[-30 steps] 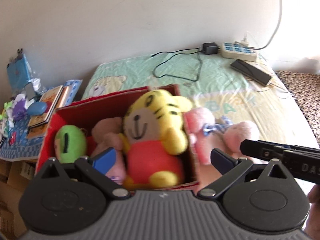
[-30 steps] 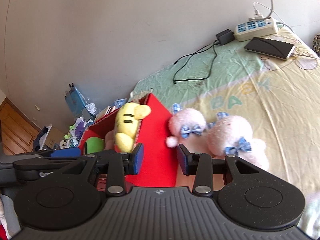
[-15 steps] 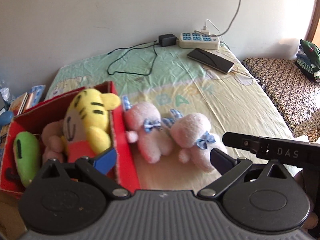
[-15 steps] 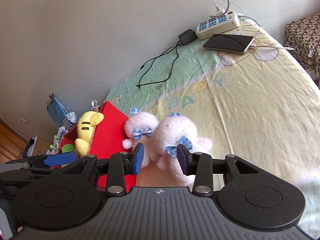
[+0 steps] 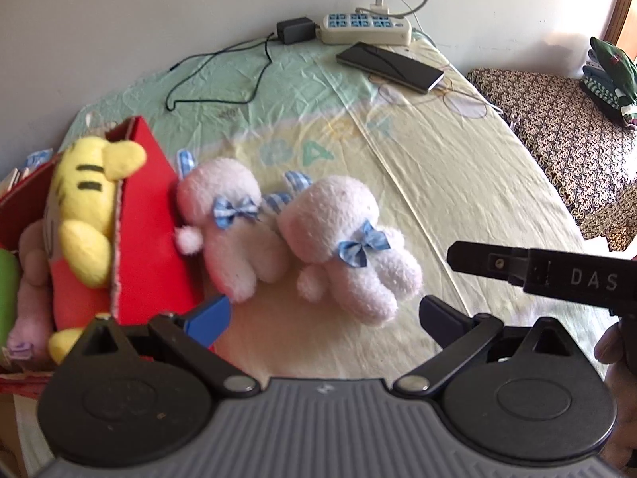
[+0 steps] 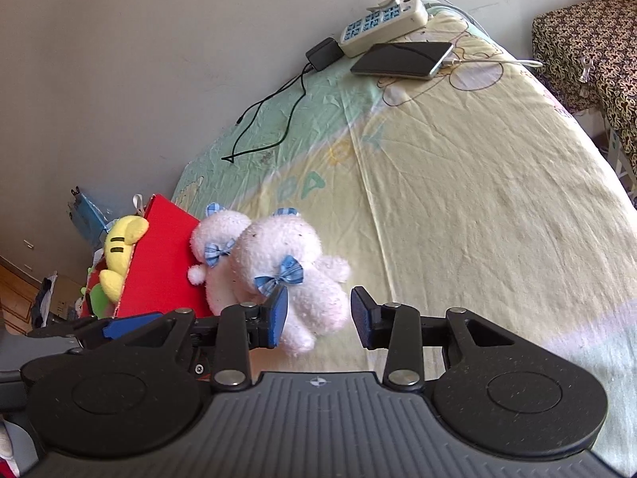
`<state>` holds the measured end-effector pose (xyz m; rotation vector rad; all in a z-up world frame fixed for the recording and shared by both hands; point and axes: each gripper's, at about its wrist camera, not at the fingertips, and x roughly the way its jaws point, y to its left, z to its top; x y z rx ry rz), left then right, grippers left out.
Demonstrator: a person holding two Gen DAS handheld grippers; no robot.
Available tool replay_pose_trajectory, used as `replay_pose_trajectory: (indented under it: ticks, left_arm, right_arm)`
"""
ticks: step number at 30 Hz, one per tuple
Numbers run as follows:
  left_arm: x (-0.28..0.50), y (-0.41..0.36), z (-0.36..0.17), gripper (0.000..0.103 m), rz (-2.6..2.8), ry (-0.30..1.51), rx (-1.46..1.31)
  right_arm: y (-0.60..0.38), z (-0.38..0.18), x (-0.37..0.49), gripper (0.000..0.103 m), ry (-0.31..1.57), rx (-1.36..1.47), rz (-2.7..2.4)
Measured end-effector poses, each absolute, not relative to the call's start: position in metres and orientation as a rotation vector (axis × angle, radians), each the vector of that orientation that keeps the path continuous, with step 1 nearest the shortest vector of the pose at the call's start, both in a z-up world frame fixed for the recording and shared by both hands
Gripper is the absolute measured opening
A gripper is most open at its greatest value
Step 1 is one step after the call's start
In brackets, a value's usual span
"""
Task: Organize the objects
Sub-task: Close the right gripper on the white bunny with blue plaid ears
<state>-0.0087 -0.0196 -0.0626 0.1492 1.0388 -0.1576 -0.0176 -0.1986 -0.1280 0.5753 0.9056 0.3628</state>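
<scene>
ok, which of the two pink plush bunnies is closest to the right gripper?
The bunny farther from the red box: pink bunny lies between the open right gripper fingers; the other bunny touches the box.

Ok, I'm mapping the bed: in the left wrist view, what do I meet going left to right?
Yellow plush → red box → left bunny → right bunny → right claw

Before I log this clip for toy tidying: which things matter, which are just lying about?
Job: two pink bunnies, red box, yellow tiger inside it, right gripper, open by the nearer bunny.
Lying about: power strip, phone, black adapter.
</scene>
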Motion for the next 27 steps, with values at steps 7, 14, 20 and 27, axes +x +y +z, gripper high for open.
replay_pose_trajectory:
  ticks: [7, 14, 20, 27]
  left_arm:
    - [0.002, -0.013, -0.087, 0.102, -0.224, 1.108, 0.051]
    - [0.012, -0.009, -0.113, 0.102, -0.263, 1.183, -0.037]
    - [0.026, 0.0, -0.124, 0.102, -0.268, 1.203, -0.108]
    - [0.039, 0.003, -0.129, 0.094, -0.247, 1.184, -0.096]
  right_arm:
    - [-0.201, -0.143, -0.007, 0.04, 0.951, 0.589, 0.362]
    - [-0.199, -0.157, 0.009, 0.041, 0.998, 0.614, 0.382]
    - [-0.192, -0.172, 0.023, 0.041, 1.052, 0.661, 0.413]
    - [-0.18, -0.18, 0.036, 0.041, 1.097, 0.7, 0.466]
